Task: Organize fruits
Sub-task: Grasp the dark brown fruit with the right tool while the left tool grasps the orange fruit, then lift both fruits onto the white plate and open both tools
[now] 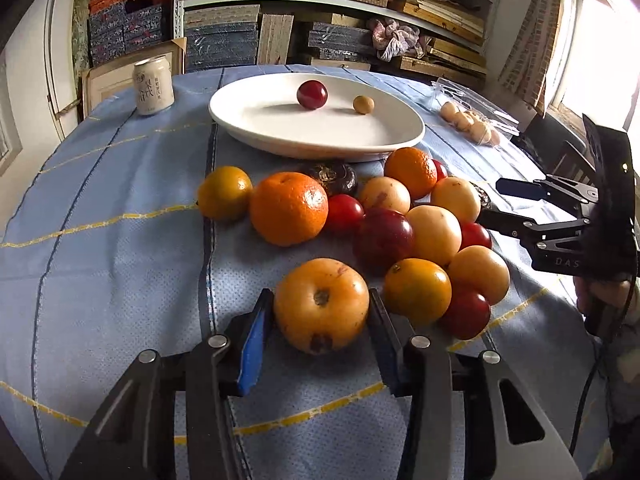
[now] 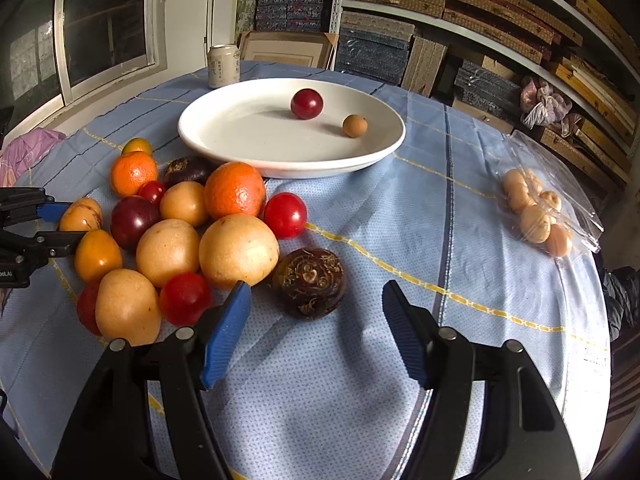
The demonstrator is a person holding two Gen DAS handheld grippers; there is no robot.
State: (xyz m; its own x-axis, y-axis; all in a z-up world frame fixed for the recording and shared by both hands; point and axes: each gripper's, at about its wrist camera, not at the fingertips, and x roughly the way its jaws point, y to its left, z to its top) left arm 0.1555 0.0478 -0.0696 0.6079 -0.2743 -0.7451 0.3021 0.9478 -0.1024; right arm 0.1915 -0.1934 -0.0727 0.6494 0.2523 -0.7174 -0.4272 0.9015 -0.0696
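Both tools are black linkage frames with silver round-headed pivot screws. The left gripper (image 1: 320, 316) carries ribbed blue pads (image 1: 252, 344) on its inner finger faces; so does the right gripper (image 2: 316, 304). Seen from the left wrist at three o'clock, the right tool bears pale lettering, and a black cable (image 1: 592, 380) hangs beneath it.

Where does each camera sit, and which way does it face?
Left wrist: on the left claw, angled down at an orange fruit between its fingers; right claw visible.
Right wrist: on the right claw, above a dark fruit; left claw visible.
Shared: plate, can.
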